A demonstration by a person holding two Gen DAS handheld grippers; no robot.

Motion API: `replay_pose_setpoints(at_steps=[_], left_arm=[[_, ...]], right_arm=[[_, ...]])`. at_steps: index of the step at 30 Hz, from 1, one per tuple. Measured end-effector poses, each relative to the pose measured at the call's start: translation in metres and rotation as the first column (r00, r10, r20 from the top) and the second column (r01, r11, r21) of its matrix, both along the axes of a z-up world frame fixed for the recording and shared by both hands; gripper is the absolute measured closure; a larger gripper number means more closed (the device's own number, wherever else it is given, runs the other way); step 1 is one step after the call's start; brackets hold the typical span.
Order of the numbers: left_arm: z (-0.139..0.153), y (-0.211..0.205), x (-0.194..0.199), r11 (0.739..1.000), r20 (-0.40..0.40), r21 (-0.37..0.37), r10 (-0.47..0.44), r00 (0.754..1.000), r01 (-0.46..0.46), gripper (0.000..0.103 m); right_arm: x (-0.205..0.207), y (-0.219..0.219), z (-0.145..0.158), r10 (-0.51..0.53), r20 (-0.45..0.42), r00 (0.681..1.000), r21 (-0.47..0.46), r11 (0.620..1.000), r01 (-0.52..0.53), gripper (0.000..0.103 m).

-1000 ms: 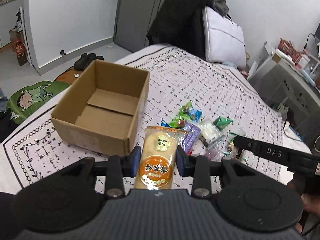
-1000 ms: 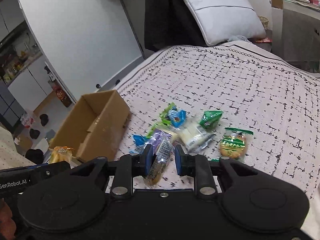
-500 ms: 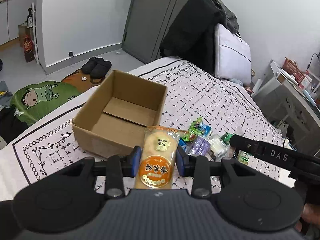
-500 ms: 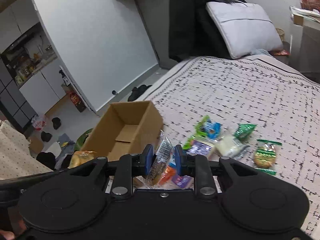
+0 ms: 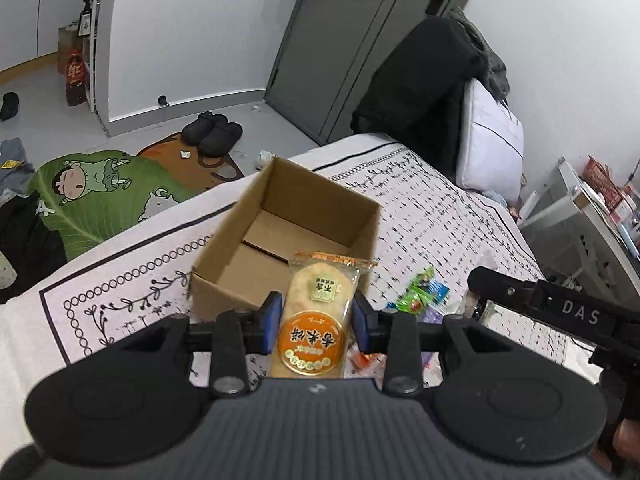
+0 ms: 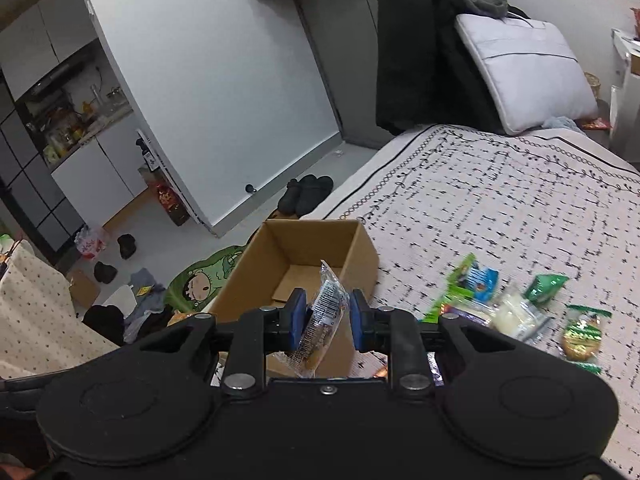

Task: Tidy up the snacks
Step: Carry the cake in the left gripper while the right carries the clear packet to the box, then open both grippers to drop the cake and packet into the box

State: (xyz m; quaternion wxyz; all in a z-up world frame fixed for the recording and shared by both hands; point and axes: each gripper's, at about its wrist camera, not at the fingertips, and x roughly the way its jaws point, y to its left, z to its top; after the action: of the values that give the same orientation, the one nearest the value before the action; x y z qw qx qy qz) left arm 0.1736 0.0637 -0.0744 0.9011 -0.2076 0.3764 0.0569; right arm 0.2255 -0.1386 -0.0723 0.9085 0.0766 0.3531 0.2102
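Both grippers are matte black, each with two round discs and silver screws. Left gripper (image 5: 316, 322) has a ribbed grey body; right gripper (image 6: 326, 320) shows blue pads (image 6: 298, 318). White "DAS" lettering marks one finger.

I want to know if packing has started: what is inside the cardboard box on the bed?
The cardboard box shows only its bare folded bottom flaps; no snack lies on them. The near corner of the floor is covered by the rice cracker packet held in the left gripper.
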Motion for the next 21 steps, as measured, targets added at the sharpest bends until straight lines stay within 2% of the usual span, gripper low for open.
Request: replay_pose_setpoints(at_steps=[8, 21], left_arm=[[-0.015, 0.026, 0.021, 0.999, -0.024, -0.039, 0.023, 0.999, -0.024, 0.067], [-0.021, 0.045, 0.068, 0.999, -0.021, -0.041, 0.022, 1.000, -0.023, 0.067]], right_arm=[[0.016, 0.028, -0.010, 0.017, -0.031, 0.999, 0.002, 1.000, -0.017, 0.080], [0.047, 0.064, -0.029, 0.052, -0.104, 0.993, 0.018, 0.999, -0.050, 0.080]])
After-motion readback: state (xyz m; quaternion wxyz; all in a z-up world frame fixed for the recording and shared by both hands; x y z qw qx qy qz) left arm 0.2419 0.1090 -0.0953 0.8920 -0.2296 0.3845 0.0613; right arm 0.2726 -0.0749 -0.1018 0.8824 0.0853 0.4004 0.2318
